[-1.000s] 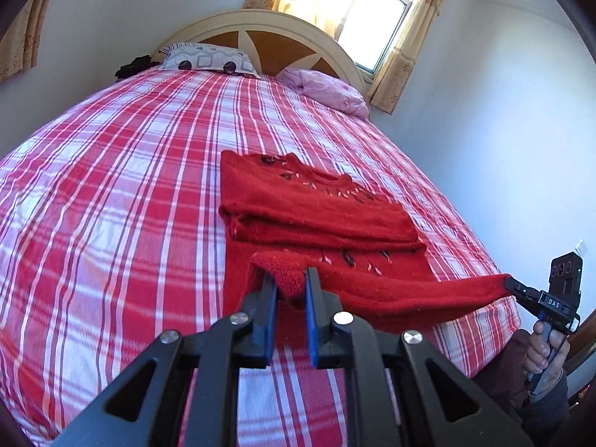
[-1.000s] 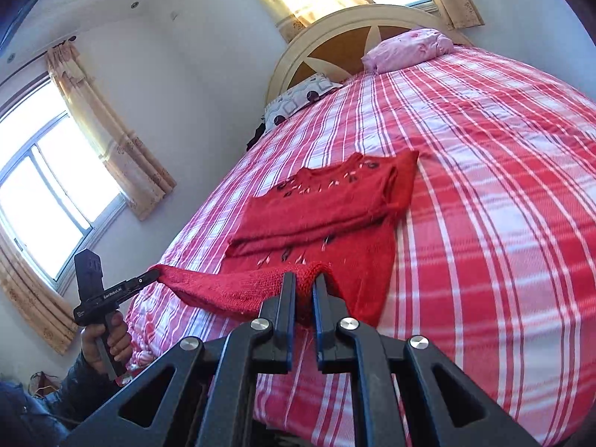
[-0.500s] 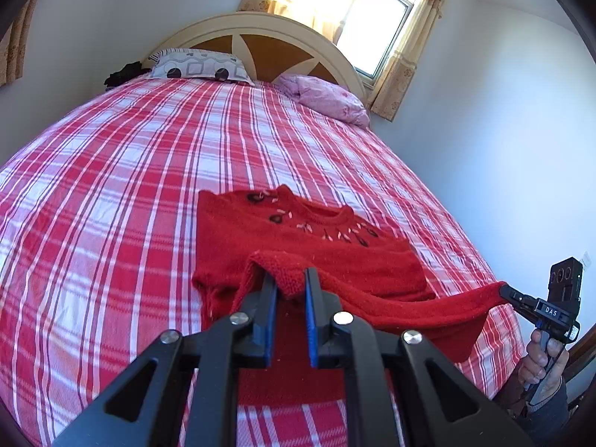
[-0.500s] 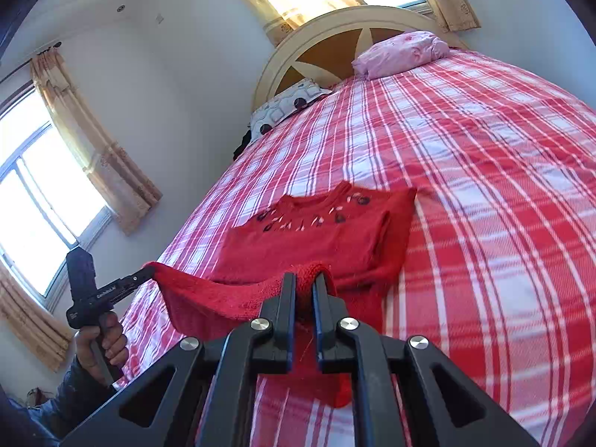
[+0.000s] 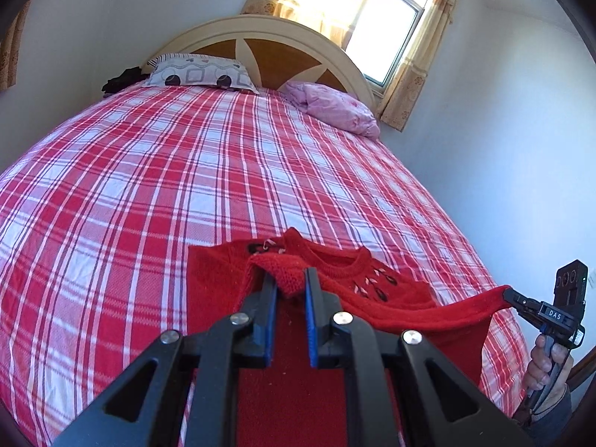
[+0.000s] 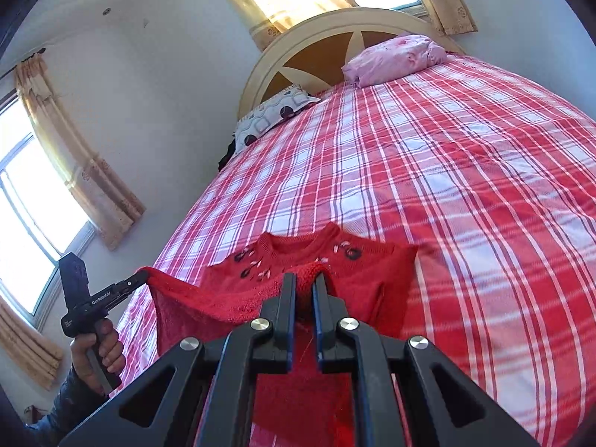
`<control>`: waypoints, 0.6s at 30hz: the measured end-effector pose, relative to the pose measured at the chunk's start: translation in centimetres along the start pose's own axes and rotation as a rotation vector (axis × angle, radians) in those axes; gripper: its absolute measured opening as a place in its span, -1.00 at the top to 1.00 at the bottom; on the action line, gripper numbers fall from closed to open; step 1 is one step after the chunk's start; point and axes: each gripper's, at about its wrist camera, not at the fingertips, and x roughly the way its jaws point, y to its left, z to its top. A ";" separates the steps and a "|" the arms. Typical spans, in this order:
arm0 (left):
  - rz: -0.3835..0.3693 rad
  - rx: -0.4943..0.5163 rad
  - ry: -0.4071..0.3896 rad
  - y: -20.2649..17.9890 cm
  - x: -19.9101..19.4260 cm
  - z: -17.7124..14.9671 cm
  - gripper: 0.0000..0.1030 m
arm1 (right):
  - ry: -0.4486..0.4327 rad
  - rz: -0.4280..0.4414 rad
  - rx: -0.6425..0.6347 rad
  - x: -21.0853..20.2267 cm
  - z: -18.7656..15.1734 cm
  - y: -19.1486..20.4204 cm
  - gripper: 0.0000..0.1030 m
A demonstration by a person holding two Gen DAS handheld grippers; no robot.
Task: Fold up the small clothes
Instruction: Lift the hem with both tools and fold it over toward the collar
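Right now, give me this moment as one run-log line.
stage: mid-fold | left gripper: shut on red sweater | right gripper: shut on red sweater | hem lifted above bed

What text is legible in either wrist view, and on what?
"DAS" on a small white label on the right tool, seen from the left wrist view.
"GenRobot.AI", roughly, in white print along the left tool, seen from the right wrist view; the letters are small and the reading is unsure.
A small white sticker lower on each handle: too small to read.
The red sweater carries only embroidery, no words.
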 end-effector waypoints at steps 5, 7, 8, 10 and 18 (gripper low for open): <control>0.019 -0.009 0.027 0.6 3.3 1.2 0.74 | 0.029 -0.022 0.027 3.3 1.2 -1.8 0.86; 0.031 -0.014 0.042 0.9 4.6 1.4 0.74 | 0.051 -0.034 0.043 4.9 1.5 -2.8 0.86; 0.038 -0.017 0.053 1.2 5.4 1.5 0.74 | 0.058 -0.038 0.050 5.6 1.7 -3.1 0.86; 0.057 -0.018 0.072 1.6 6.8 1.5 0.74 | 0.073 -0.049 0.059 7.1 2.1 -4.0 0.86; 0.095 -0.030 0.144 2.9 11.4 1.1 0.74 | 0.118 -0.097 0.076 11.5 3.0 -6.3 0.86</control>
